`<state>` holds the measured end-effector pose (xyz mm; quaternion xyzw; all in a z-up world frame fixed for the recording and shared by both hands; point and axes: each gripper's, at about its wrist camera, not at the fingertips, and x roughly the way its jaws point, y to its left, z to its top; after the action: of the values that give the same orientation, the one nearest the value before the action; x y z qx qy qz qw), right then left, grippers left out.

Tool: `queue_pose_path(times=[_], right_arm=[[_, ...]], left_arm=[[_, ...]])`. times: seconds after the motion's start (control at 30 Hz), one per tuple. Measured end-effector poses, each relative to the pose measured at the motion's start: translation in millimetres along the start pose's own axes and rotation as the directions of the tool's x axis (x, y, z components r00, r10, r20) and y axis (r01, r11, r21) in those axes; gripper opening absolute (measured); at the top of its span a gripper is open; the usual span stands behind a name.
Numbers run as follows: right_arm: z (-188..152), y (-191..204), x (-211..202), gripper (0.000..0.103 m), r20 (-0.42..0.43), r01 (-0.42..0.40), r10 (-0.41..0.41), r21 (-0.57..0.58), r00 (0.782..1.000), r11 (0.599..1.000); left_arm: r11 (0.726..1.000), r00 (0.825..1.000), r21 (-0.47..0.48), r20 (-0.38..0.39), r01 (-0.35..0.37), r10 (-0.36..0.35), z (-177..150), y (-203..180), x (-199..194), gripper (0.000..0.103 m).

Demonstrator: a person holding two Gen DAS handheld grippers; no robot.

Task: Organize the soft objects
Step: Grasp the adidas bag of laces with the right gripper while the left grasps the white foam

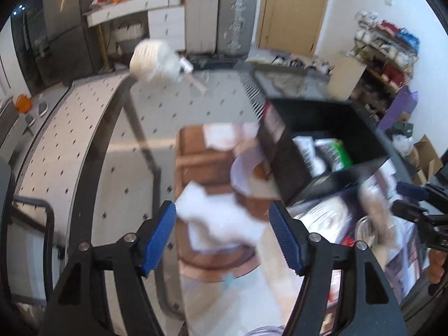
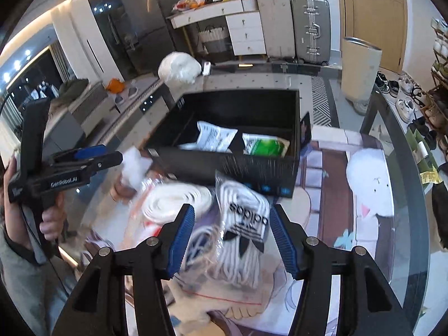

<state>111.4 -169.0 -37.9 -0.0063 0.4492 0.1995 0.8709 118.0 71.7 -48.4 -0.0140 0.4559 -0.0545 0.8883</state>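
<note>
A black storage box (image 2: 238,165) stands on the glass table and holds two packets, one white (image 2: 215,140) and one green (image 2: 266,147). In front of it lie a bagged pair of white Adidas socks (image 2: 246,224) and a rolled white item in plastic (image 2: 176,198). My right gripper (image 2: 231,238) is open, its jaws on either side of the socks. My left gripper (image 1: 222,235) is open over a blurred white soft item (image 1: 221,221); in the right wrist view it (image 2: 112,155) is beside that white item (image 2: 134,165). The box shows blurred in the left wrist view (image 1: 322,145).
A white plush shape (image 2: 369,179) lies on the printed mat right of the box. A white bagged bundle (image 2: 179,67) sits at the table's far edge. The table's glass edge (image 2: 406,168) curves on the right. Suitcases (image 2: 308,28) and a shoe rack (image 2: 436,98) stand beyond.
</note>
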Motion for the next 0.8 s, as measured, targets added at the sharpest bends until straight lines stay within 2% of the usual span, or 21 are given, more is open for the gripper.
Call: queue_pose_path(times=[0.1, 0.23, 0.4, 0.47, 0.5, 0.53, 0.67, 0.8], right_arm=[[-3, -4, 5, 0.057, -0.021, 0.016, -0.015, 0.015, 1.000, 1.000], [-5, -3, 11, 0.057, -0.044, 0.025, -0.024, 0.014, 0.999, 1.000], [-4, -1, 26, 0.061, -0.072, 0.025, -0.024, 0.012, 0.997, 1.000], [-5, -4, 34, 0.062, -0.091, 0.035, -0.033, 0.022, 0.995, 0.999], [-5, -4, 35, 0.062, -0.096, 0.034, -0.032, 0.023, 0.995, 0.999], [-6, -5, 36, 0.062, -0.100, 0.027, -0.024, 0.024, 0.995, 0.999], [-12, -8, 38, 0.040, -0.134, -0.001, 0.005, 0.026, 0.991, 1.000], [-18, -9, 30, 0.035, -0.136, -0.006, 0.009, 0.026, 0.991, 1.000]], left_arm=[[0.999, 0.999, -0.023, -0.035, -0.028, 0.027, 0, 3, 15, 0.069], [0.999, 0.996, -0.039, -0.092, -0.026, 0.023, 4, -2, 36, 0.070], [0.998, 0.993, -0.014, -0.101, -0.063, 0.061, 8, -11, 53, 0.071], [0.998, 0.991, 0.004, -0.115, -0.065, 0.065, 8, -15, 58, 0.054], [0.999, 0.990, 0.016, -0.139, -0.029, 0.031, 4, -19, 60, 0.052], [0.999, 0.991, 0.037, -0.132, -0.027, 0.031, 3, -21, 58, 0.039], [0.994, 0.988, 0.111, -0.153, 0.010, 0.007, -18, -33, 43, 0.036], [0.983, 0.990, 0.176, -0.141, 0.050, -0.025, -41, -49, 22, 0.036]])
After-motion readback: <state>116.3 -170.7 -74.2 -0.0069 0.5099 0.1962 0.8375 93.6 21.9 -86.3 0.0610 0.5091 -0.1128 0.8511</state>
